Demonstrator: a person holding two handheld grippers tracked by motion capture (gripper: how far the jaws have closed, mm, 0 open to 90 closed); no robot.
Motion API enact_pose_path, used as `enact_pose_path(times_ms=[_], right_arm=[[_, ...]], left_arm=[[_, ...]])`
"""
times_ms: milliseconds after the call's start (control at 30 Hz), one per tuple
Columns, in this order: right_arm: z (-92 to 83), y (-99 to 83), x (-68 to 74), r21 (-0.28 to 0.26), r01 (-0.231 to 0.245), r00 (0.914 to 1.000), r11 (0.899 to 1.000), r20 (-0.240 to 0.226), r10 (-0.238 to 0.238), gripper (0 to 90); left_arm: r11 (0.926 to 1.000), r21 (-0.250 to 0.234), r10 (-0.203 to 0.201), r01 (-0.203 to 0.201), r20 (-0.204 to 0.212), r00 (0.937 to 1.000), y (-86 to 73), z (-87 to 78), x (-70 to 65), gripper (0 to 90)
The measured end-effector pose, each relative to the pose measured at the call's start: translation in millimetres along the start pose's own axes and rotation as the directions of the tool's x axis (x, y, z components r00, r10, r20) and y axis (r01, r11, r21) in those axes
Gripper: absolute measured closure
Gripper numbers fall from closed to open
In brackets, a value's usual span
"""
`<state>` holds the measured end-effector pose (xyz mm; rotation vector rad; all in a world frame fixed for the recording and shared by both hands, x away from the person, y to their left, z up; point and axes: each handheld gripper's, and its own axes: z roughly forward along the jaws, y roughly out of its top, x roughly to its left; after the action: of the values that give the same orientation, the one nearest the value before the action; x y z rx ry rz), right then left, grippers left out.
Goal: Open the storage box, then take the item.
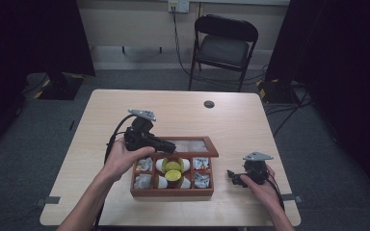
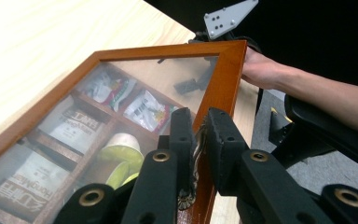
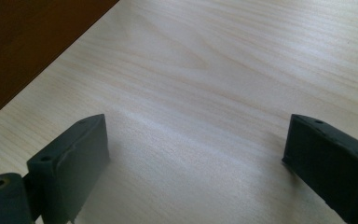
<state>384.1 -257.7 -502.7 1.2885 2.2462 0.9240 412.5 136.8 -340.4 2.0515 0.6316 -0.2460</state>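
Clamped by the left gripper point(image 2: 199, 140) on the lid point(image 2: 223, 88) frame's edge, above the wooden box point(image 1: 172, 191). Rigid frame, breakable-looking pane: best held by the wood. Right gripper point(image 1: 234, 177) beside box, gaping wide, empty.

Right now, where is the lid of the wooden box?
In the high view the lid stands raised along the box's far edge at table centre, its frame pinched by the left gripper.
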Motion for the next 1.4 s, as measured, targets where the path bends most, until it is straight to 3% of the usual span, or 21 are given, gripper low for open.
enact_pose_path(times_ms=[1100, 1300, 1400], right_arm=[[-0.8, -0.2, 1.0, 0.002, -0.002, 1.0, 1.0, 0.004, 0.002, 6.3], [-3.7, 0.6, 4.9, -0.002, 0.012, 0.9994, 1.0, -0.032, -0.012, 14.9], [-6.1, 2.3, 6.0, -0.006, -0.002, 0.9983, 1.0, -0.059, 0.002, 14.4]], left_arm=[[0.998, -0.043, 0.044, -0.045, -0.034, 0.9984, 16.1, -8.6, 5.3, 81.6], [0.9973, -0.053, 0.048, -0.05, -0.048, 0.9977, 20.8, -10.6, 7.0, 81.8], [0.9971, -0.053, 0.052, -0.054, -0.052, 0.9973, 21.7, -10.8, 6.8, 81.8]])
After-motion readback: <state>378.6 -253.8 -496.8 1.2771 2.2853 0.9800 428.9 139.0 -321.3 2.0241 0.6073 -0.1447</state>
